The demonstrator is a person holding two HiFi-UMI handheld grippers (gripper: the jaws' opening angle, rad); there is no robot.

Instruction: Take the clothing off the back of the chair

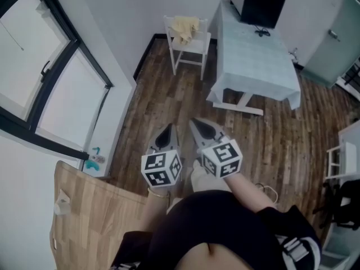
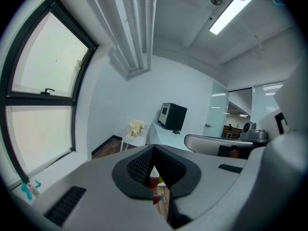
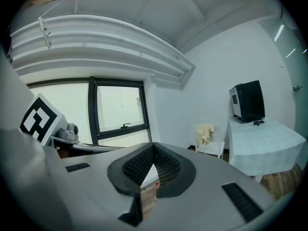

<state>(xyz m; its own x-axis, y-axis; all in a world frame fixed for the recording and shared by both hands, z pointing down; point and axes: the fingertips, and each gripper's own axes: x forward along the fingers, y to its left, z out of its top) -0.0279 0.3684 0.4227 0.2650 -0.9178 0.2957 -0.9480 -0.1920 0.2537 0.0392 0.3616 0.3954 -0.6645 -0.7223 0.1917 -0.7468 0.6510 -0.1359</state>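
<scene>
A pale yellow piece of clothing (image 1: pixel 184 27) hangs over the back of a white chair (image 1: pixel 192 45) by the far wall. It shows small and distant in the left gripper view (image 2: pixel 136 127) and in the right gripper view (image 3: pixel 206 132). My left gripper (image 1: pixel 167 133) and right gripper (image 1: pixel 198 125) are side by side close to my body, both pointing toward the chair across the wooden floor. Both are shut and nothing is between their jaws. They are far from the chair.
A table with a white cloth (image 1: pixel 256 55) stands right of the chair and carries a black monitor (image 1: pixel 263 3). Tall windows (image 1: pixel 39 77) line the left wall. A wooden tabletop (image 1: pixel 90 218) is at my lower left. White furniture (image 1: pixel 343 151) stands at the right edge.
</scene>
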